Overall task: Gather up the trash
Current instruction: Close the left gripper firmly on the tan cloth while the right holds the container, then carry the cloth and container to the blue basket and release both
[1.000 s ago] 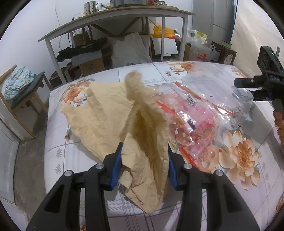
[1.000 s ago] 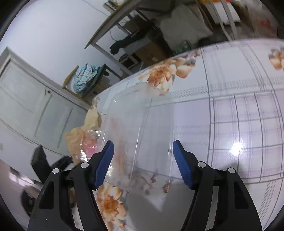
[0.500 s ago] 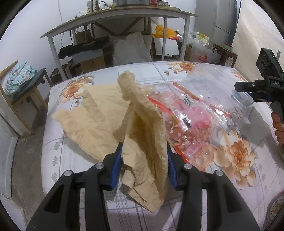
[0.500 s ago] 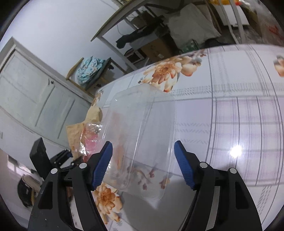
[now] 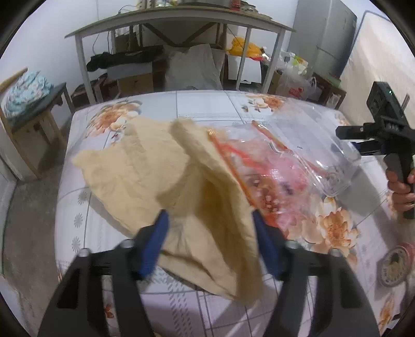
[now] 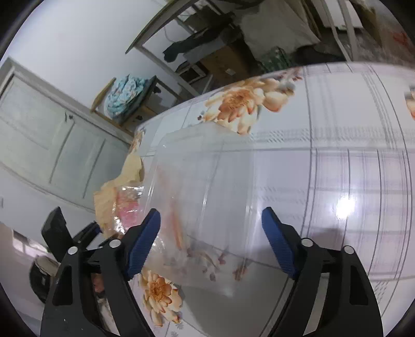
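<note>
My left gripper (image 5: 208,228) is shut on a crumpled tan paper (image 5: 145,176) and holds its fold up off the flowered table (image 5: 202,103). A clear plastic bag with red and pink print (image 5: 262,168) lies against the paper's right side. My right gripper (image 6: 210,228) is shut on a clear plastic container (image 6: 207,186), held tilted above the table; the container also shows in the left wrist view (image 5: 324,145). The right gripper's body (image 5: 384,134) is at the right edge of the left wrist view. The paper and bag show at the left in the right wrist view (image 6: 116,191).
A small round dish (image 5: 395,264) sits near the table's right front edge. Behind the table stands a tall workbench (image 5: 179,20) with boxes and bags under it. A wooden chair with a blue cloth (image 5: 28,103) is at the left. A door (image 6: 44,145) is beyond.
The left gripper has drawn back and lifted the paper more, so more of the table's far edge shows. The right gripper keeps holding the container and has shifted slightly.
</note>
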Demonstrator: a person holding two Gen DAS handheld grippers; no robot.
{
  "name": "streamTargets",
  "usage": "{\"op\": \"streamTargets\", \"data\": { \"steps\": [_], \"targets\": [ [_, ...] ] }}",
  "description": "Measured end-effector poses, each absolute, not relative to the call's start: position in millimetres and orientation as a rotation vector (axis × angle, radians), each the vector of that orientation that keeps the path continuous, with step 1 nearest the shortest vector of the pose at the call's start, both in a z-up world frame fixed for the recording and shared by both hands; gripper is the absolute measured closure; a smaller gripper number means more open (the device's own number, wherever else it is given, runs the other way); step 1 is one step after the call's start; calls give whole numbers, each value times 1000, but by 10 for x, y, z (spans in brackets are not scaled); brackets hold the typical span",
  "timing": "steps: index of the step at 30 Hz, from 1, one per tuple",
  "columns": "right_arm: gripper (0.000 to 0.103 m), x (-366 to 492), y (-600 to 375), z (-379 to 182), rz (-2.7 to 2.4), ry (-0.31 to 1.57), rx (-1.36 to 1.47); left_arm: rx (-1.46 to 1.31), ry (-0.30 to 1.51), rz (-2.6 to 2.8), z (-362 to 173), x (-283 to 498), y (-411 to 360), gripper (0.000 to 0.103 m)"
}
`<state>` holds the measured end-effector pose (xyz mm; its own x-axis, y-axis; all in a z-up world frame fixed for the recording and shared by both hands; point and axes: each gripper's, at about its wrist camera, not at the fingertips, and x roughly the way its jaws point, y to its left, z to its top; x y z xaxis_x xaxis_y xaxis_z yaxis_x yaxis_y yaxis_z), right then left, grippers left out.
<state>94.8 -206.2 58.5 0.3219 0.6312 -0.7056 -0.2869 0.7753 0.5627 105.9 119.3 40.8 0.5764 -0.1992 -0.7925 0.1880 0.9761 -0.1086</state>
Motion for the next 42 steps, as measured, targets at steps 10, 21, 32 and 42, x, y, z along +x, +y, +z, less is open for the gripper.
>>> {"op": "streamTargets", "data": {
  "steps": [10, 21, 32, 42],
  "targets": [
    [9, 1050, -1574, 660, 592, 1169, 218, 105, 928, -147, 319, 1160, 1046, 29],
    [7, 1058, -873, 561, 318, 1238, -143, 85, 954, -124, 330, 1256, 1029, 29],
    [25, 927, -1291, 764, 317, 1200, 121, 8, 967, -112, 476, 1113, 1216, 99],
    [25, 505, -1700, 1439, 361, 1049, 201, -59, 864, -94, 1043, 735, 1466, 99]
  ]
}}
